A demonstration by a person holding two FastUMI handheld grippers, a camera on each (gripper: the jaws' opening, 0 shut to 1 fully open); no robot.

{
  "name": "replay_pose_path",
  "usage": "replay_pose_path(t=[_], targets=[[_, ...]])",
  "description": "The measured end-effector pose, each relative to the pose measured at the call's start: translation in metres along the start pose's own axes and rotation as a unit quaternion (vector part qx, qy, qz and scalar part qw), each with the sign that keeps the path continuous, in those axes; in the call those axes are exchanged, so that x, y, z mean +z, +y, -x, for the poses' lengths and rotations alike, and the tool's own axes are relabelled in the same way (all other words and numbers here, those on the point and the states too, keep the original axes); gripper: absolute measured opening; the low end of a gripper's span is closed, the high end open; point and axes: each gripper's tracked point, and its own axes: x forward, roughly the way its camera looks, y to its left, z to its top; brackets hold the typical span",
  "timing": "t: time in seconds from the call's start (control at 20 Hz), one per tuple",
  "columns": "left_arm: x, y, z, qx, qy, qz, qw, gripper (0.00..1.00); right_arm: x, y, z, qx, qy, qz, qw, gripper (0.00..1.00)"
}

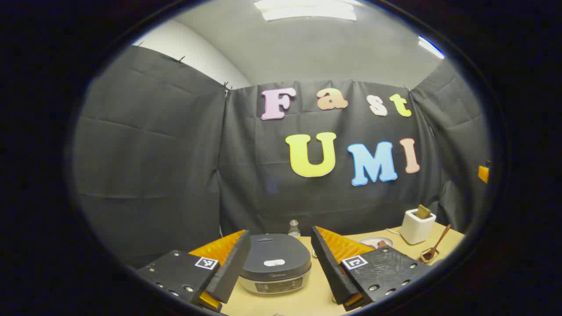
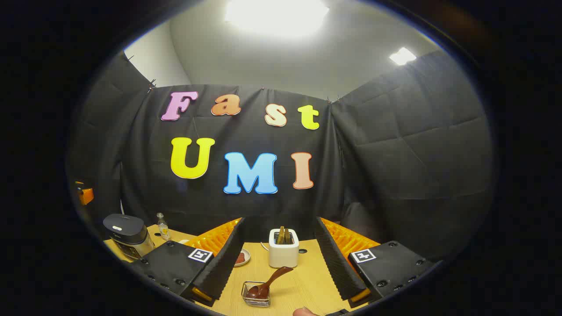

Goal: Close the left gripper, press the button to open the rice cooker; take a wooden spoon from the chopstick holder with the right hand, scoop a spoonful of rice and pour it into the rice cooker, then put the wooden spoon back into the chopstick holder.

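Left gripper view: the left gripper point(image 1: 279, 263) is held released, fingers spread either side of the rice cooker point(image 1: 275, 268), whose lid is seen down, so the button press is judged not yet done. Right of the rice cooker, the wooden spoon point(image 2: 268, 283) is seen resting in a small wire holder point(image 2: 256, 294), just in front of the white chopstick holder point(image 2: 283, 254). The right gripper point(image 2: 279, 265) is also spread, nothing grasped; every step is judged outstanding.
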Motion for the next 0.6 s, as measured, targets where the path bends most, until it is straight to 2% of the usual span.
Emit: replay_pose_path(t=[0.6], targets=[[0.0083,-0.0009,0.003,-0.009,-0.009,-0.008,1.0,0.87,0.0097,-0.003,0.0047,-0.001,-0.005,0.001,1.0,0.99]])
